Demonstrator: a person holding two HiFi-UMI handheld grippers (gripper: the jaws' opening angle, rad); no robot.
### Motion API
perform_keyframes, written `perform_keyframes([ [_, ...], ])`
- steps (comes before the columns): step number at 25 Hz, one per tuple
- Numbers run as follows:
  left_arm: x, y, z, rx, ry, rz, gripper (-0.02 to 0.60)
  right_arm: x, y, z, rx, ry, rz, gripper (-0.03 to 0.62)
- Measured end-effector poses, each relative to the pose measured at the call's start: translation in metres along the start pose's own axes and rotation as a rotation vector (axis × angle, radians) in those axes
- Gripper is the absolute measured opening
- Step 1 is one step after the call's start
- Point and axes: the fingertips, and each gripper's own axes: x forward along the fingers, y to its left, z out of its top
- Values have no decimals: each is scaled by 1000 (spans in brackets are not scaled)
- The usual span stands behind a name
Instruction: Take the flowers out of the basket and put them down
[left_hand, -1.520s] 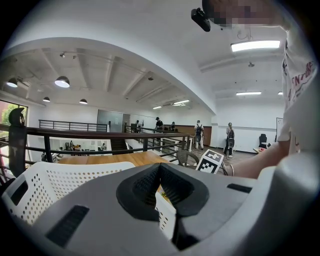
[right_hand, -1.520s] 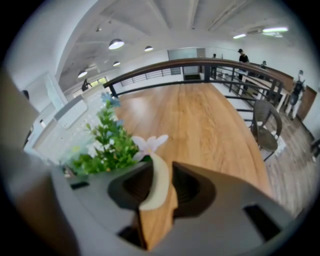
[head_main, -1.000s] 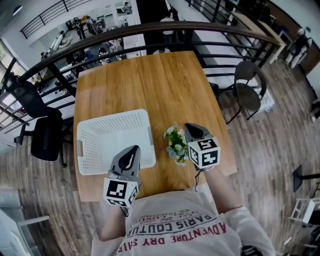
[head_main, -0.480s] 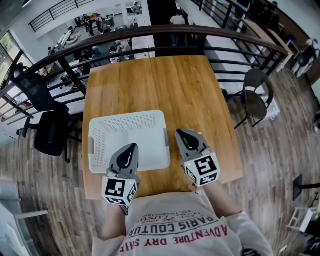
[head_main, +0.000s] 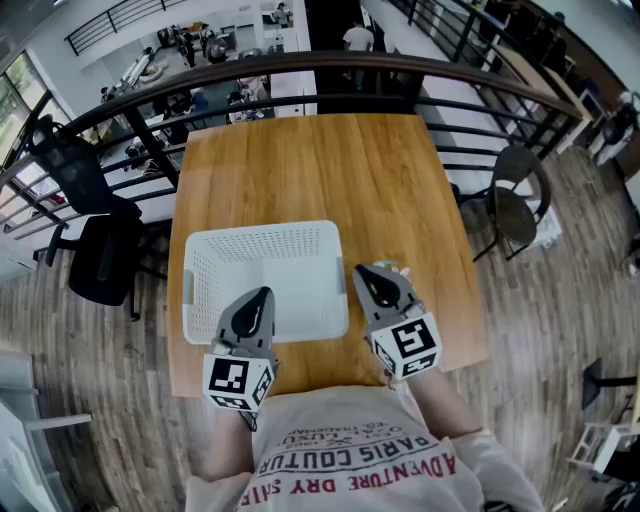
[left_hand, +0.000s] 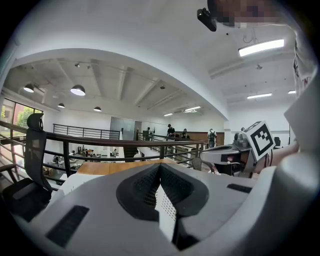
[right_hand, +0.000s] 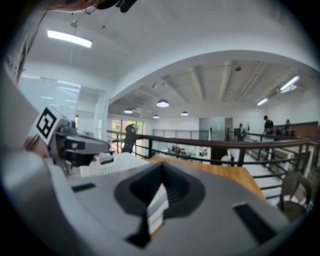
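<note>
**A:** Where were the flowers (head_main: 398, 268)?

**B:** Hardly showing. In the head view only a pale, leafy scrap peeked out just right of the white basket (head_main: 265, 233). It was on the wooden tabletop (head_main: 320, 170), outside the basket's wall. The right gripper (head_main: 360, 270) hung over the rest of them.

**A:** Was that gripper grasping them?

**B:** Its jaws were clenched, tips pressed together. The right gripper view showed a pale strip through the slot behind the tips, but I couldn't tell what it was. No stem or petal showed between the pads.

**A:** And the basket?

**B:** It sat on the near half of the tabletop. Its walls were perforated, with a handle slot in the left one.

**A:** The left gripper (head_main: 265, 292)?

**B:** In the head view it was over the basket's near left part, pointing away from the person. It was clenched too, with the tips meeting. The basket's perforated wall showed through the slot behind them.

**A:** Anything past the basket?

**B:** A black railing (head_main: 300, 65) curved round beyond the tabletop's far edge. A round-seated chair (head_main: 512, 195) stood on the wood floor, well to the basket's right.
</note>
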Motion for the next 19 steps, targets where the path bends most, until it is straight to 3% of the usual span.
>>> perform_keyframes([
  [19,5,-4,1,11,7,-28,26,8,10,-10,12,16,25,28],
])
